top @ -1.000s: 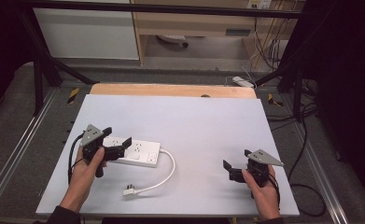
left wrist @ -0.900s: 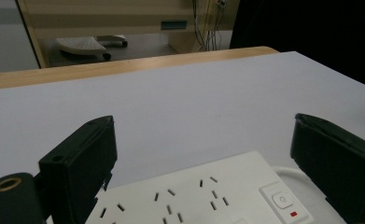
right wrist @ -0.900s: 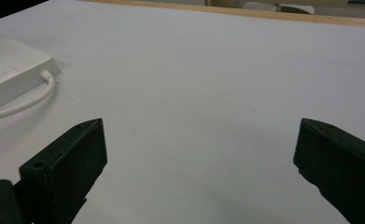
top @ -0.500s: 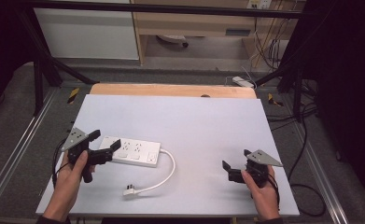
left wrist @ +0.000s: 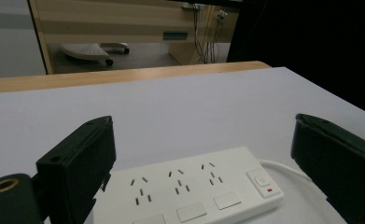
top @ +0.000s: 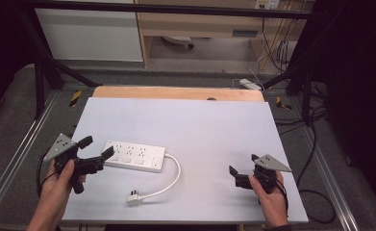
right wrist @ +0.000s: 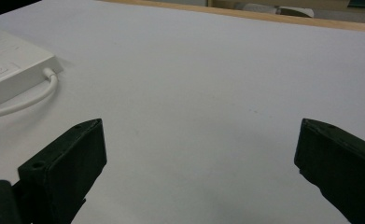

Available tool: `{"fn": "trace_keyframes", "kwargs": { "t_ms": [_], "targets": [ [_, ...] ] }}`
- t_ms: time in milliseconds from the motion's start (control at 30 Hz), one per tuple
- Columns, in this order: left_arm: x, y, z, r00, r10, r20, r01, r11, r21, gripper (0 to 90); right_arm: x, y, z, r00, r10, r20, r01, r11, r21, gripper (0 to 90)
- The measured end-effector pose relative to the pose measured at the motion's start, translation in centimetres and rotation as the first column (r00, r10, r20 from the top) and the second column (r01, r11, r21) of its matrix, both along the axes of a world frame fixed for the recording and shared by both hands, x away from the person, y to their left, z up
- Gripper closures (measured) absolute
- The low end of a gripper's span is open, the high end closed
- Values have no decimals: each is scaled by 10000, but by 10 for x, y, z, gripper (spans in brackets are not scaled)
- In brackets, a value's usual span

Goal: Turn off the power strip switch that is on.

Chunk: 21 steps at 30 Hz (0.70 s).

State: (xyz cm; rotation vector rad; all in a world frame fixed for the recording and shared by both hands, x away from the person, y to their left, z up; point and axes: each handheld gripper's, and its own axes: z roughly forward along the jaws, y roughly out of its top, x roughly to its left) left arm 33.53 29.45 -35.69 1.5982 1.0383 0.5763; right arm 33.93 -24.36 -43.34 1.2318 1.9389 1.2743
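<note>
2 spread grippers, left gripper (top: 98,150) by the power strip (top: 134,155), right gripper (top: 243,169) apart; white table (top: 185,120); grey floor (top: 12,125).

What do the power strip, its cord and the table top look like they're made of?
The power strip looks like white moulded plastic, smooth with a slight sheen and crisp socket slots. Its cord seems flexible rubber or PVC, judging by its soft curve. The table top has a matt pale sheet, perhaps laminate or paper, over a wood-coloured board edge at the back.
</note>
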Motion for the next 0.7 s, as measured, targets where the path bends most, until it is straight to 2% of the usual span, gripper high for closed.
{"fn": "trace_keyframes", "kwargs": {
  "t_ms": [433,700],
  "targets": [
    [-12,10,-8,10000,-33,-93,35,9999,166,62,0,0,0,10000,-38,-2,38,10000,-2,27],
    [-22,12,-18,9995,-252,-195,261,9986,467,58,-1,-1,0,10000,-74,25,74,10000,65,27]
  ]
}}
